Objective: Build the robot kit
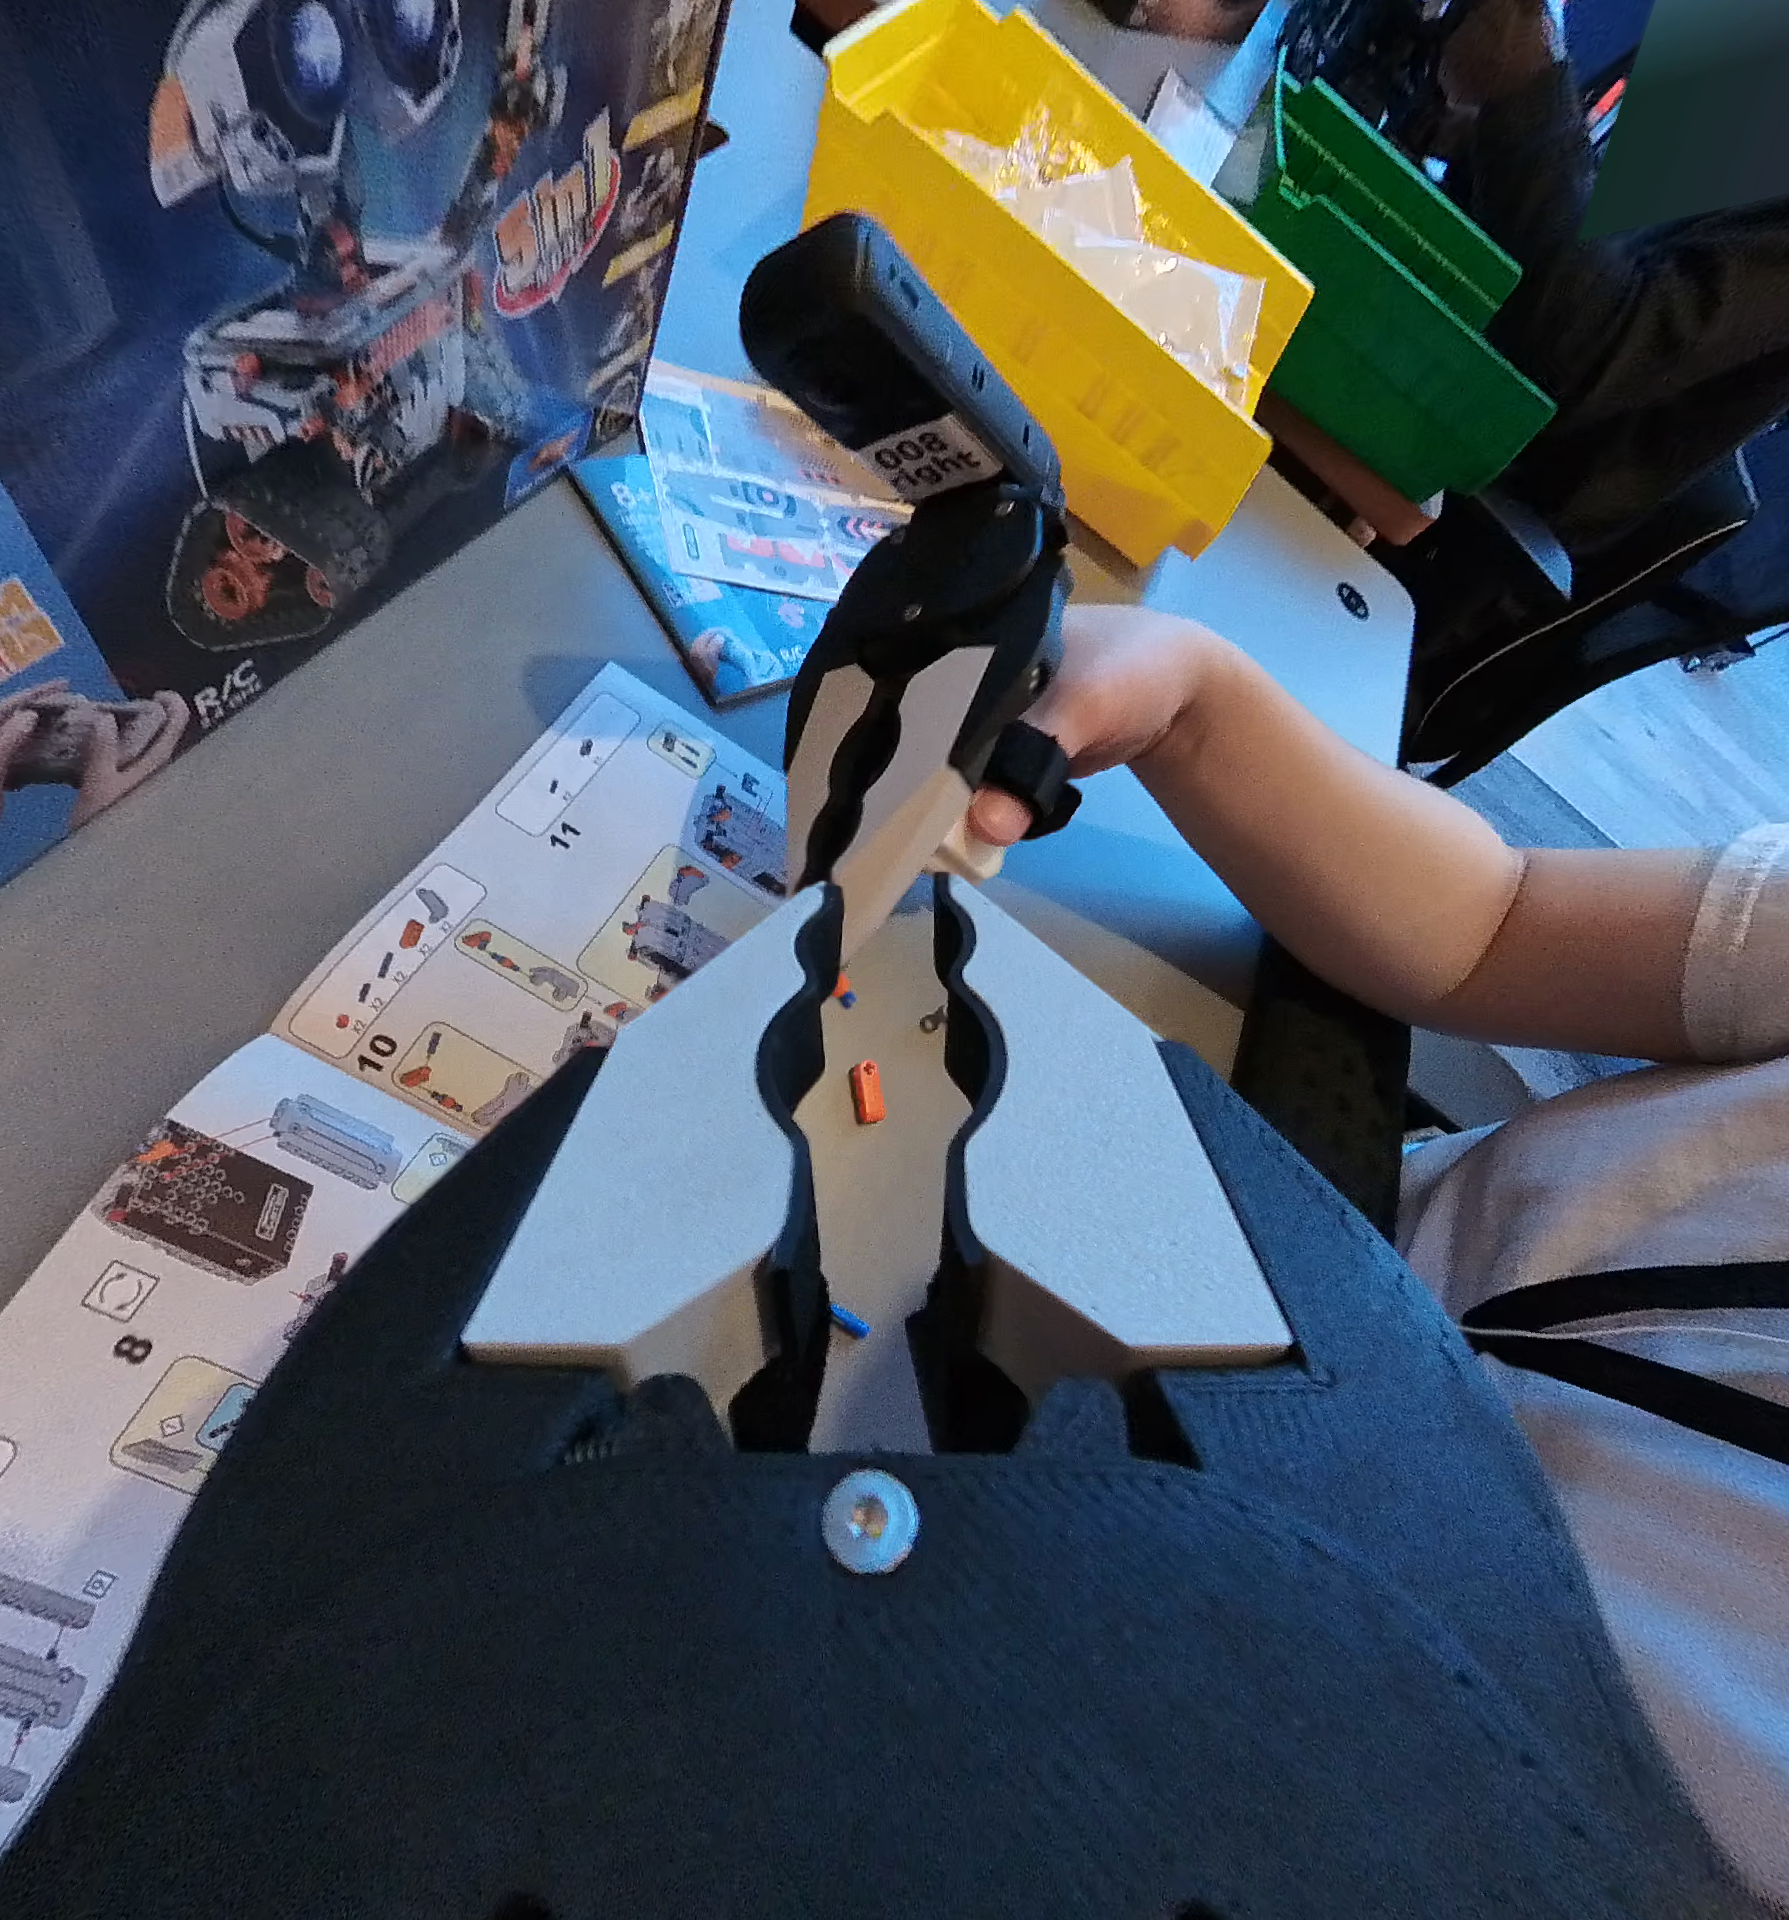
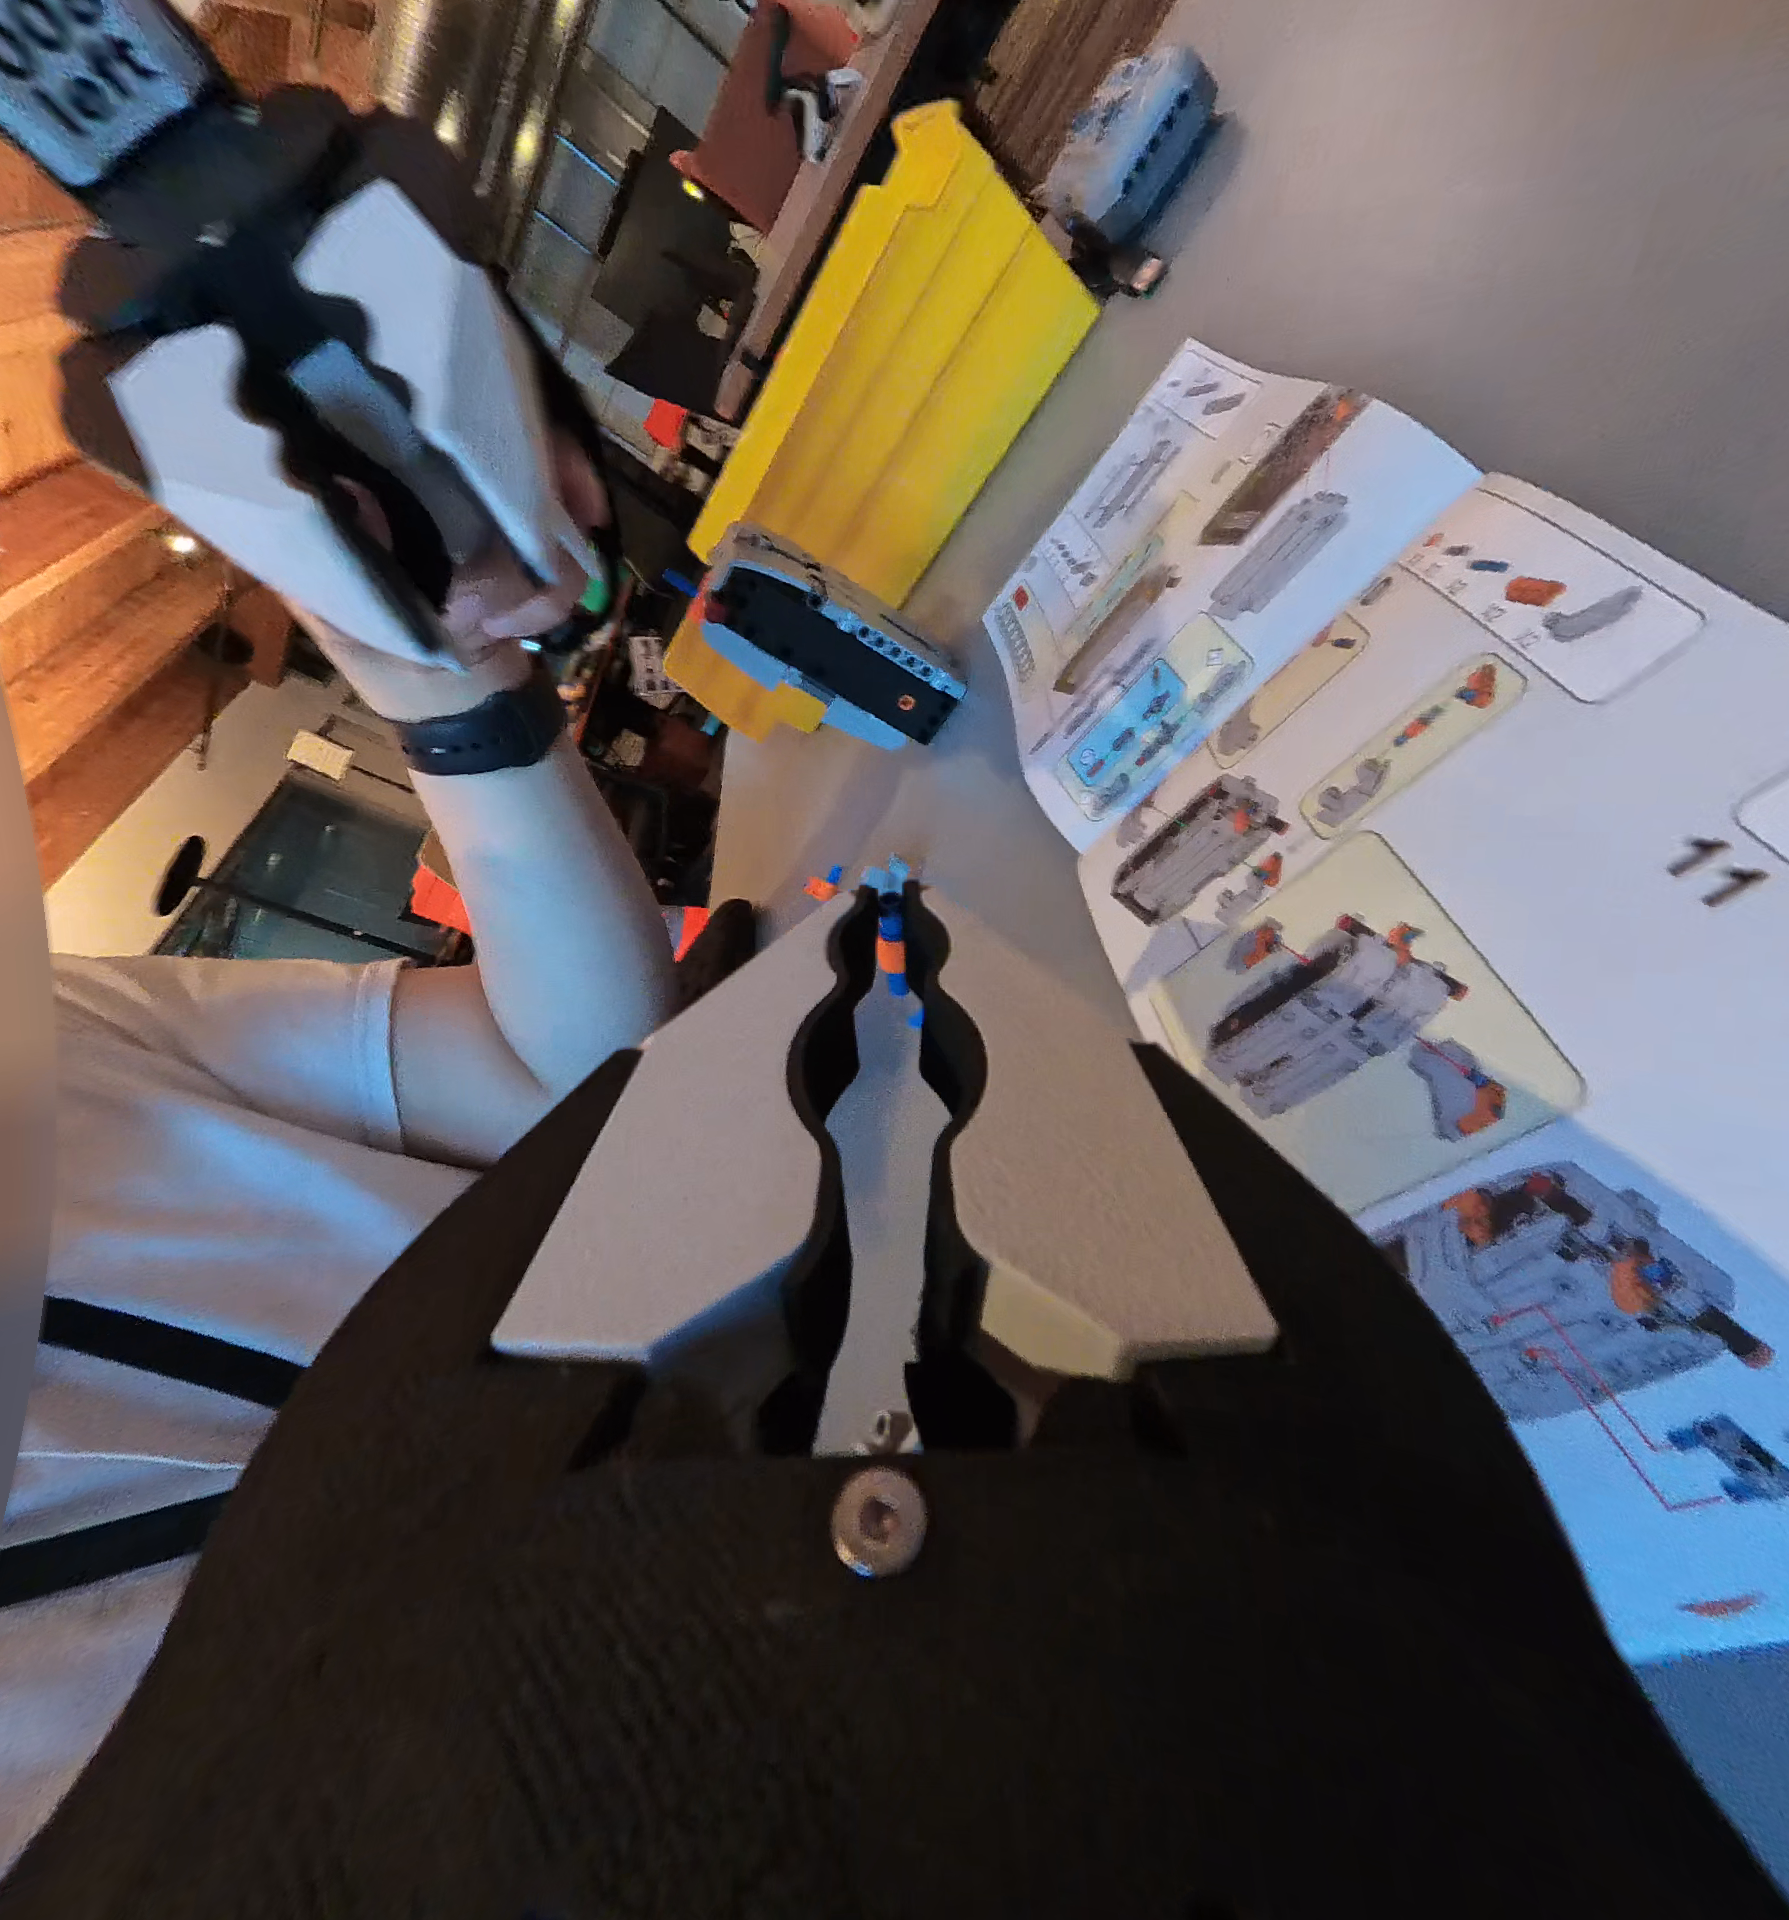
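1. The right gripper (image 2: 892,902) is clamped on a small orange-and-blue pin piece (image 2: 890,951), at 12 o'clock in its own view.
2. The left gripper (image 1: 882,914) hangs parted and empty above a loose orange brick (image 1: 866,1091).
3. The instruction booklet (image 1: 246,1143) at 9 o'clock is partly hidden.

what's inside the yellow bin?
The yellow bin holds crumpled clear plastic bags, seen in the left wrist view. Whatever lies in or beneath them is covered. The right wrist view shows only the bin's outer wall, with a black and grey block before it.

A hobby worktable: toy building-kit box (image 1: 277,343), instruction booklet (image 2: 1389,831), yellow parts bin (image 1: 1035,301).
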Tool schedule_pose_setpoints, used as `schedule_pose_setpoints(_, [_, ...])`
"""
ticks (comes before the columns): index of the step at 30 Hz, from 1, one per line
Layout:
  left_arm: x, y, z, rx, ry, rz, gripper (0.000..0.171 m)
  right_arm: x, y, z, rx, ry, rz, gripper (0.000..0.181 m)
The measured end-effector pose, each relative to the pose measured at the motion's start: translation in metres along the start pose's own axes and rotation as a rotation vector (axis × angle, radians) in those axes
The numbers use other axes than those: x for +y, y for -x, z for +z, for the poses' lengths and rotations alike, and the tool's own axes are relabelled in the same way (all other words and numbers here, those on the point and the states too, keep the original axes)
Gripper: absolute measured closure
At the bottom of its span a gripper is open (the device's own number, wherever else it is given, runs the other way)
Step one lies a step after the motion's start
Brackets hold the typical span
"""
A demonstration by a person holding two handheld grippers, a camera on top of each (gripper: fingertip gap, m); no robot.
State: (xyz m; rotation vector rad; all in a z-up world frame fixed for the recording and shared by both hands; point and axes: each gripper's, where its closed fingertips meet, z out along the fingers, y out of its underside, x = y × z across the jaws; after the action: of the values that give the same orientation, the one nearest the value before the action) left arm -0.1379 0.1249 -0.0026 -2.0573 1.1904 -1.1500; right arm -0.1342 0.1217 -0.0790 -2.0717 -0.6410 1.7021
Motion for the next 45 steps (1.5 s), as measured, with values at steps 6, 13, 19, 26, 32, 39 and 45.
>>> schedule_pose_setpoints(6, [-0.011,0.004,-0.001,0.032,-0.065,-0.049,0.144,-0.017,0.026,-0.004,-0.11,-0.087,-0.072,0.179])
schedule_pose_setpoints(13, [-0.024,-0.01,-0.01,0.102,-0.145,-0.015,0.148,-0.057,0.074,-0.026,-0.231,-0.337,-0.213,0.179])
schedule_pose_setpoints(19, [-0.044,-0.035,-0.022,0.202,-0.264,0.039,0.152,-0.069,0.102,-0.032,-0.243,-0.419,-0.301,0.179])
schedule_pose_setpoints(26, [-0.049,-0.043,-0.025,0.198,-0.297,0.121,0.154,-0.07,0.115,-0.031,-0.261,-0.433,-0.327,0.179])
schedule_pose_setpoints(32, [-0.037,-0.04,-0.012,0.177,-0.203,0.137,0.153,-0.072,0.114,-0.03,-0.223,-0.445,-0.356,0.179])
schedule_pose_setpoints(39, [-0.042,-0.047,-0.012,0.165,-0.223,0.214,0.166,-0.074,0.122,-0.031,-0.218,-0.472,-0.405,0.179])
schedule_pose_setpoints(45, [-0.043,-0.051,-0.021,0.185,-0.244,0.208,0.166,-0.078,0.131,-0.042,-0.169,-0.521,-0.562,0.165])
